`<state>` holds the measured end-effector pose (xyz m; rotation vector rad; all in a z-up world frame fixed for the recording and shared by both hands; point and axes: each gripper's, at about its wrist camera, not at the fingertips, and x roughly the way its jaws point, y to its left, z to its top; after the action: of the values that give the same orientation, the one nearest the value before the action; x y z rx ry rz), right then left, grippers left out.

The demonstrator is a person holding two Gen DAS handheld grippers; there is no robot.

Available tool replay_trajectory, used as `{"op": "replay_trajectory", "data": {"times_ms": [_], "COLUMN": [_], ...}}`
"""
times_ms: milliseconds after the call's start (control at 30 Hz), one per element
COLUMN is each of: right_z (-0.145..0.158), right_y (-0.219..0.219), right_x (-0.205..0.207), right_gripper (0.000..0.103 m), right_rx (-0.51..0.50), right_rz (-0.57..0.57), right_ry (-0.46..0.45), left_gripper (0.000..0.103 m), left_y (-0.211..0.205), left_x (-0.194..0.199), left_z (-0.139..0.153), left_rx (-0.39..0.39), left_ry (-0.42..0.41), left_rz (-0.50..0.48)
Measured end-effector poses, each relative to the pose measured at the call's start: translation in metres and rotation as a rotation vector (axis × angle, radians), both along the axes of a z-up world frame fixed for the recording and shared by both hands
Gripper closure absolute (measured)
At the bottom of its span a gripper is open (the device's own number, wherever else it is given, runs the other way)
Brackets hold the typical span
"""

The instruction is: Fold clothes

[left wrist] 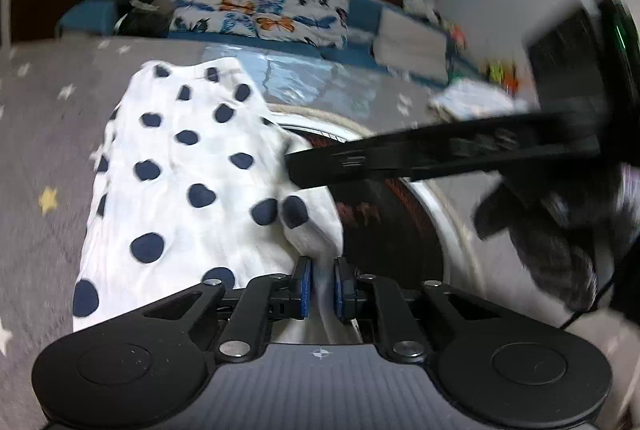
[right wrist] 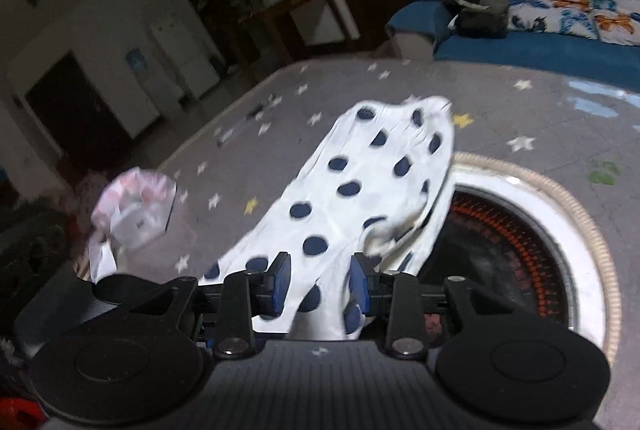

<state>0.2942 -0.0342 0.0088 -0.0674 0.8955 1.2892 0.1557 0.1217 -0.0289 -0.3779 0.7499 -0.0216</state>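
Here we have the white garment with navy dots (left wrist: 188, 166) lying lengthwise across the grey star-printed bench (left wrist: 36, 134), its near end bunched up toward both cameras and one side draped over the round white-rimmed heater recess (right wrist: 516, 230) set into the bench top. In the left wrist view, the left gripper (left wrist: 322, 288) is clenched on a narrow pleat of the white cloth at the bottom centre of the frame, the blue pads squeezing it from both sides. In the right wrist view, the right gripper (right wrist: 320, 284) stands partly parted with a thick fold of the cloth running between the blue pads; the frames are blurred, and we cannot tell whether those pads truly press the fabric or only flank it. The same gripper shows in the left wrist view as a dark bar reaching in from the right of the frame to the cloth's edge. We judge the step in hand to be securing two corners of the near hem before drawing the garment flat. To do it well, we should make sure of the right-hand hold, then spread the two grippers apart so the bunched end opens, and lift just enough to slide the cloth clear of the recess toward the left of the frame. A hold on one layer only would let the fold twist.
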Motion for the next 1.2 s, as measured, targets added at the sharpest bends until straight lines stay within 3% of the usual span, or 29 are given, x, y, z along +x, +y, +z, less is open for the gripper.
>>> {"op": "replay_trajectory", "data": {"times_ms": [233,400,667,833,1000,1200], "right_z": [-0.014,-0.035,-0.042,-0.050,-0.052,-0.037], "right_y": [-0.021,-0.024,-0.014,-0.011,-0.013,-0.018], "right_x": [0.007,-0.003,-0.011,-0.010,-0.012,-0.021], "right_gripper": [0.065,0.065,0.066,0.066,0.079,0.097], "right_rx": [-0.042,-0.071,-0.035,-0.011,0.018,0.011], "right_rz": [-0.044,-0.006,0.042,0.045,0.031,-0.003], "right_ry": [0.042,0.096,0.136,0.183,0.204,0.128], "left_gripper": [0.093,0.093,0.092,0.092,0.091,0.089], "left_y": [0.044,0.053,0.064,0.069,0.073,0.074], "left_x": [-0.007,-0.009,-0.009,-0.012,-0.015,-0.023], "left_z": [-0.011,-0.017,-0.026,-0.028,-0.019,-0.006], "left_rx": [-0.239,-0.310,-0.410,-0.420,-0.396,-0.292], "left_ry": [-0.012,-0.014,-0.024,-0.022,-0.056,-0.084], "left_rz": [0.087,0.105,0.131,0.151,0.157,0.168]}}
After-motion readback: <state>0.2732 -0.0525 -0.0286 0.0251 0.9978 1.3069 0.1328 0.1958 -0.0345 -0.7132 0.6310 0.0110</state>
